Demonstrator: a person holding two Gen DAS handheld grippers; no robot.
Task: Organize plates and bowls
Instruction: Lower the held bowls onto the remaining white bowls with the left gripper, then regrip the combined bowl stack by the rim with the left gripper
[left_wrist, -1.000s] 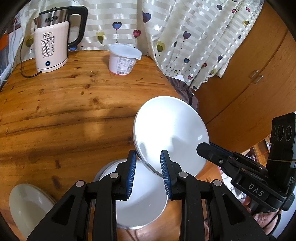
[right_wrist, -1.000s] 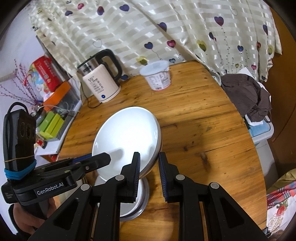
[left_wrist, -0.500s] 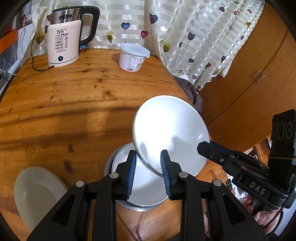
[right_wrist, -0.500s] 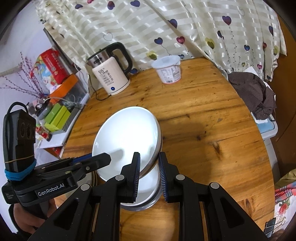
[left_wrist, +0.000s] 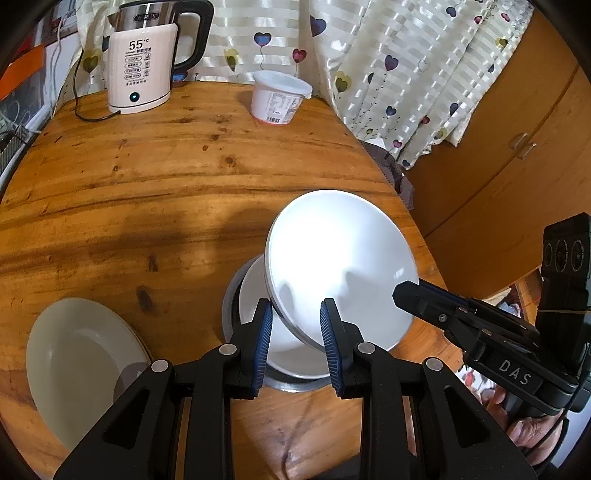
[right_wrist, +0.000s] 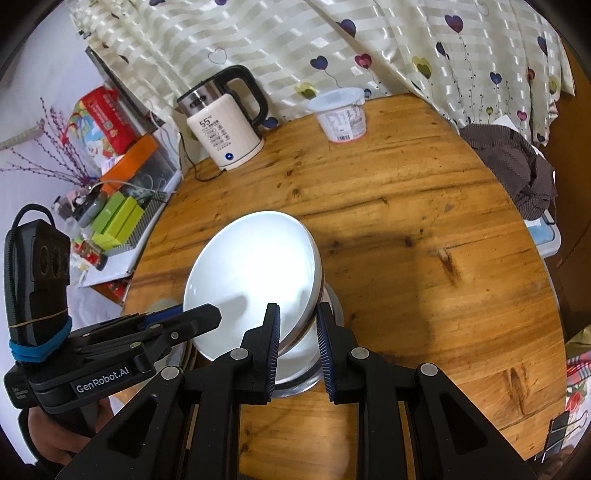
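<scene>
Both grippers clamp the same white plate (left_wrist: 341, 266) by opposite rim edges. Left gripper (left_wrist: 295, 332): blue-padded fingers (left_wrist: 263, 345) closed on the plate's lower-left rim. Right gripper (right_wrist: 297, 334): fingers (right_wrist: 272, 343) pinch the lower-right rim; in the left wrist view it comes in from the right and its finger tip meets the plate's far edge.

Plate is tilted steeply, concave face up toward the cameras, held above the stack, not lying flat. Whether its lower edge touches the stack, cannot tell.

Stack right below: a white bowl or plate (left_wrist: 291, 343) nested in a metal dish (left_wrist: 231, 310), sitting on the round wooden table (left_wrist: 129, 192) near its front edge. In the right wrist view the metal dish rim (right_wrist: 332, 299) shows just beyond the held plate.

A separate cream plate (left_wrist: 81, 362) lies flat on the table to the left of the stack, well apart from it.

Far side of the table: electric kettle (left_wrist: 142, 62) reading 55°C, cord trailing left, and a white lidded tub (left_wrist: 279, 96) to its right. Heart-print curtain (left_wrist: 388, 74) behind. Brown cloth (right_wrist: 513, 162) off the table's right edge, cluttered shelf (right_wrist: 122, 206) off its left.
</scene>
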